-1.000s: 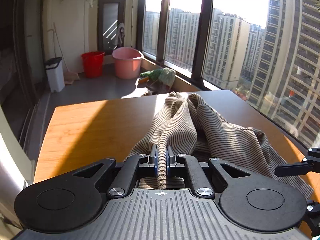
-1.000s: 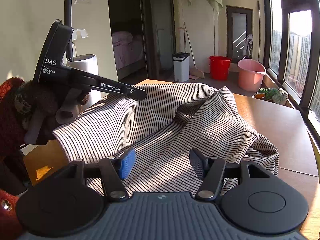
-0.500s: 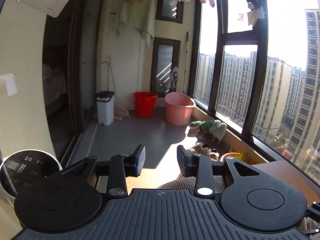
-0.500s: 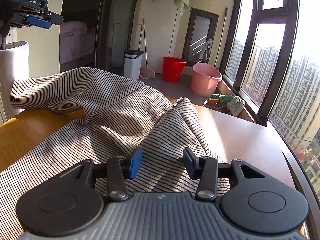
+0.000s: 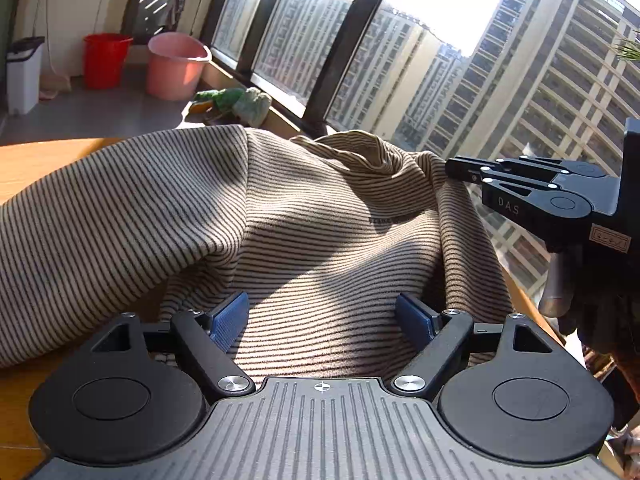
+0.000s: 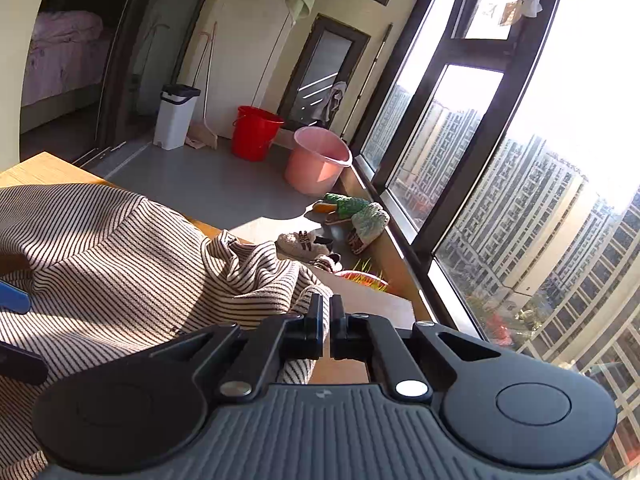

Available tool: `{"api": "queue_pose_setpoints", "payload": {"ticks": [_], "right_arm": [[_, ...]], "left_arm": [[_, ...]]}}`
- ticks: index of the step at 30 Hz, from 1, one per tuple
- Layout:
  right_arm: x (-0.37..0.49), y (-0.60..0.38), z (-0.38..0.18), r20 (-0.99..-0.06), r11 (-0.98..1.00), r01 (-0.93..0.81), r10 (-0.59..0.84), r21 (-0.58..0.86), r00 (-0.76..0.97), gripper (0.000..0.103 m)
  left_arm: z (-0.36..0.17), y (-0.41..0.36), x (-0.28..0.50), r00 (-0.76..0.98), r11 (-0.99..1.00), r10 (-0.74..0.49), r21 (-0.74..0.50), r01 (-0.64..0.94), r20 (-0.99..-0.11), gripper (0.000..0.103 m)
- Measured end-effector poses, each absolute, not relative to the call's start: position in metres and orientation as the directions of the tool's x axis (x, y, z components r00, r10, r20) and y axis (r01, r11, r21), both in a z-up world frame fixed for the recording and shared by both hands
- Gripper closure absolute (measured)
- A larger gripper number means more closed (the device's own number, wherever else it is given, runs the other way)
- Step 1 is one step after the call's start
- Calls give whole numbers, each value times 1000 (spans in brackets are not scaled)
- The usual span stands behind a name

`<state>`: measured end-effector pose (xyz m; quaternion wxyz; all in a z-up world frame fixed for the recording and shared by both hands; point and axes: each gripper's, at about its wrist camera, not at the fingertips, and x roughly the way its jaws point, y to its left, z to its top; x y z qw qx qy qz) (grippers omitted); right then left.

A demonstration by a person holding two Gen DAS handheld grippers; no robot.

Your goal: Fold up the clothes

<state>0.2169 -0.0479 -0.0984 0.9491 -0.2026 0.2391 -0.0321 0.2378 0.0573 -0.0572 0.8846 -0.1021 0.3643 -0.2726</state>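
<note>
Roles have swapped within the last second: the left tool (image 5: 322,316), earlier pinching a fold, now hovers with fingers apart over the striped sweater (image 5: 320,240), while the right tool (image 6: 326,332), earlier apart, is clamped on its edge. Likely a re-grip before folding. Sweater lies rumpled, sunlit, on the wooden bench (image 5: 36,156).

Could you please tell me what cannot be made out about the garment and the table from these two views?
- Left wrist view: the striped garment covers the table; its near hem is hidden behind the left gripper.
- Right wrist view: the garment runs off the left edge; its type cannot be told.
- Right gripper: its fingers hide how much cloth is pinched.
</note>
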Motion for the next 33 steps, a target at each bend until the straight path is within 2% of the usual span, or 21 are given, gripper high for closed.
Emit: {"api": "queue_pose_setpoints", "payload": {"ticks": [1, 4, 7, 11, 15, 16, 17, 19, 25, 33], "right_arm": [[226, -59, -98, -429, 921, 7, -188, -390, 883, 103], [247, -92, -104, -481, 981, 53, -138, -188, 866, 103], [250, -107, -111, -511, 1000, -5, 11, 13, 860, 101], [242, -102, -115, -508, 985, -139, 172, 102, 844, 100], [209, -100, -124, -526, 954, -178, 282, 241, 802, 98], [193, -95, -125, -512, 957, -189, 279, 221, 813, 90], [181, -92, -127, -502, 962, -187, 264, 198, 824, 76], [162, -87, -136, -490, 972, -150, 223, 183, 842, 62], [124, -84, -156, -486, 961, -71, 198, 267, 851, 62], [123, -71, -156, -545, 969, -114, 218, 218, 810, 61]], "left_arm": [[-60, 57, 236, 595, 830, -557, -367, 420, -580, 13], [-64, 48, 220, 640, 855, -511, -257, 451, -574, 11], [-65, 40, 211, 662, 880, -459, -198, 432, -592, 8], [-64, 45, 201, 702, 920, -385, -189, 343, -599, 8], [-62, 51, 177, 719, 933, -359, -223, 281, -595, 1], [-59, 52, 175, 718, 934, -357, -220, 281, -597, 0], [-57, 51, 176, 715, 934, -356, -214, 285, -601, 0], [-55, 47, 179, 708, 935, -352, -197, 294, -612, 0], [-50, 36, 172, 697, 933, -337, -125, 338, -633, 0], [-52, 56, 145, 707, 928, -370, -206, 310, -603, 0]]}}
